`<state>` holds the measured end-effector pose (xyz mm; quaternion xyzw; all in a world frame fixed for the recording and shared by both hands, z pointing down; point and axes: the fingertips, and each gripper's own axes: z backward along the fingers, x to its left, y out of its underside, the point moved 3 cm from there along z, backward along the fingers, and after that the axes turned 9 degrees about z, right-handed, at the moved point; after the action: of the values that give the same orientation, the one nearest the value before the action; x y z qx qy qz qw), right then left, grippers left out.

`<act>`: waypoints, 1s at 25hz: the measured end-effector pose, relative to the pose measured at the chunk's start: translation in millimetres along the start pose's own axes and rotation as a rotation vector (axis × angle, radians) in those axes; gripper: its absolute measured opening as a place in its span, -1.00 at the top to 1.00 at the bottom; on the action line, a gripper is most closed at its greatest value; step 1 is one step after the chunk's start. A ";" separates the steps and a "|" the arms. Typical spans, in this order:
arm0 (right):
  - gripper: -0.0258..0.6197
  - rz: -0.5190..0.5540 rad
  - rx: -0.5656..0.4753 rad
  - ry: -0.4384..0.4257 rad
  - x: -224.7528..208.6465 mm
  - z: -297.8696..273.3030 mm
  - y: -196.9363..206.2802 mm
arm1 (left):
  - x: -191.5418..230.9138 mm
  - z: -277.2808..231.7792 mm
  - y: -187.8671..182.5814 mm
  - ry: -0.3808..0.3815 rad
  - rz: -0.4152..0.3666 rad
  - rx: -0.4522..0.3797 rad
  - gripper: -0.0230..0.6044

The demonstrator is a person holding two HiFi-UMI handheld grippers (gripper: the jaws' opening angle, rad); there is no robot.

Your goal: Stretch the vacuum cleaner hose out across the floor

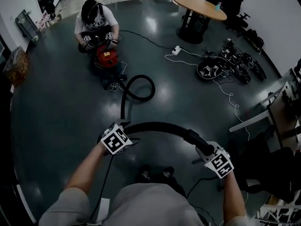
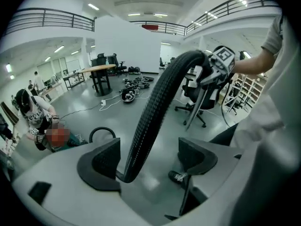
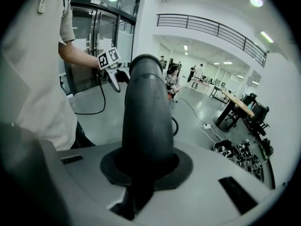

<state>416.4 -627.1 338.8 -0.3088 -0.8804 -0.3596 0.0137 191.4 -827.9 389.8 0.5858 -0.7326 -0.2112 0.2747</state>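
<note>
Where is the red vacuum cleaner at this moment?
Head view, upper left: the red vacuum cleaner sits on the floor before a crouching person, just beyond the looped hose.

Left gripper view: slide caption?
Ribbed hose passes through the open left gripper; right gripper clamps its far end.

Open office hall: mezzanine railing (image 2: pixel 47 19), office chairs (image 2: pixel 112 61), round table (image 1: pixel 200 6), glossy floor (image 1: pixel 61 102).

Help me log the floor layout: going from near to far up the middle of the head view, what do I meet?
shoes → held stretch of the hose → the hose's loop on the floor → red vacuum cleaner → crouching person
</note>
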 end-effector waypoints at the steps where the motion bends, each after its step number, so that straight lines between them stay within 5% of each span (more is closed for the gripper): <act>1: 0.76 -0.015 -0.005 0.016 -1.3 8.1 1.2 | 4.2 -9.8 2.9 -0.049 0.004 -0.014 -0.28; 7: 0.76 -0.087 -0.025 0.114 -7.4 52.5 2.9 | 38.9 -59.2 -14.5 -0.303 0.007 -0.089 -0.27; 11: 0.76 -0.151 -0.026 0.174 -3.0 76.6 18.5 | 52.3 -67.5 -76.8 -0.407 0.085 -0.223 0.48; 18: 0.76 -0.362 -0.113 0.277 6.2 122.4 59.3 | 4.6 -108.5 -181.8 -0.305 0.053 -0.301 0.49; 25: 0.76 -0.524 -0.142 0.395 32.6 157.0 100.3 | -56.2 -160.2 -247.1 -0.208 0.033 -0.316 0.49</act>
<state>476.6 -453.8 293.1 0.0035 -0.8830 -0.4641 0.0698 488.1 -826.6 346.8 0.4982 -0.7243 -0.3787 0.2896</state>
